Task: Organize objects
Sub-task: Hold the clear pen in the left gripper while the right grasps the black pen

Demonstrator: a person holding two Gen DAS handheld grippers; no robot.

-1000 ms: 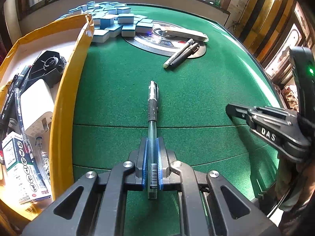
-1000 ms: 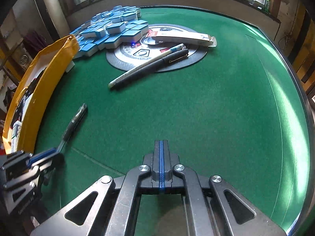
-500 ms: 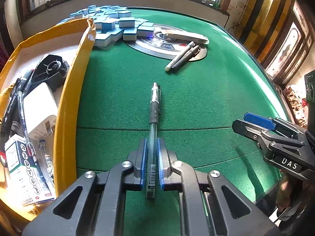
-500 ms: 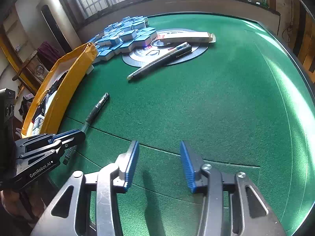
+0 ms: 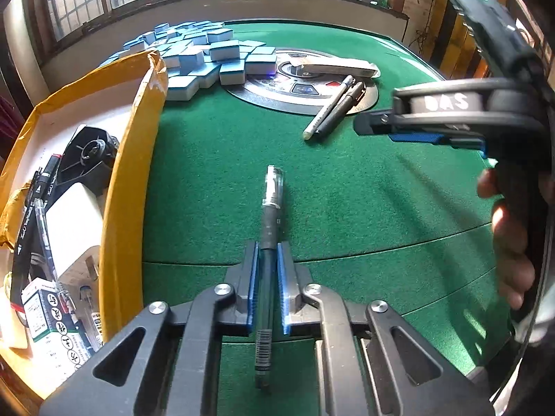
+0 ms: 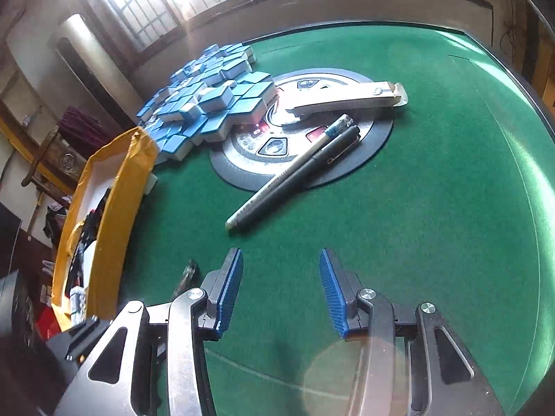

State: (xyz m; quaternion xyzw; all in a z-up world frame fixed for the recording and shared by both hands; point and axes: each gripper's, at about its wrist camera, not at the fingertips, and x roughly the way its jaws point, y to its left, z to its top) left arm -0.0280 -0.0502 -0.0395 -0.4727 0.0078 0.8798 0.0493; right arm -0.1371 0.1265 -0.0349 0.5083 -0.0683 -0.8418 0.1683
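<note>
My left gripper (image 5: 266,248) is shut on a clear gel pen (image 5: 271,208) that points forward over the green felt table (image 5: 364,208). My right gripper (image 6: 280,260) is open and empty above the felt; it also shows from the side in the left wrist view (image 5: 378,126). Ahead of it a white pen (image 6: 288,173) and a black pen (image 6: 308,166) lie side by side, half on the round centre plate (image 6: 367,152). They also show in the left wrist view, white pen (image 5: 327,108) beside black pen (image 5: 341,109). The yellow box (image 5: 130,180) at the left holds markers, a charger and small cartons.
A heap of blue mahjong tiles (image 6: 208,100) lies at the far left of the plate. A long white carton (image 6: 343,98) lies across the plate. The yellow box's wall (image 6: 114,208) stands left of my right gripper. Windows and a wall ring the table's far edge.
My right gripper went from shut to open and moved forward toward the two pens. My left gripper kept the gel pen and moved slightly forward.
</note>
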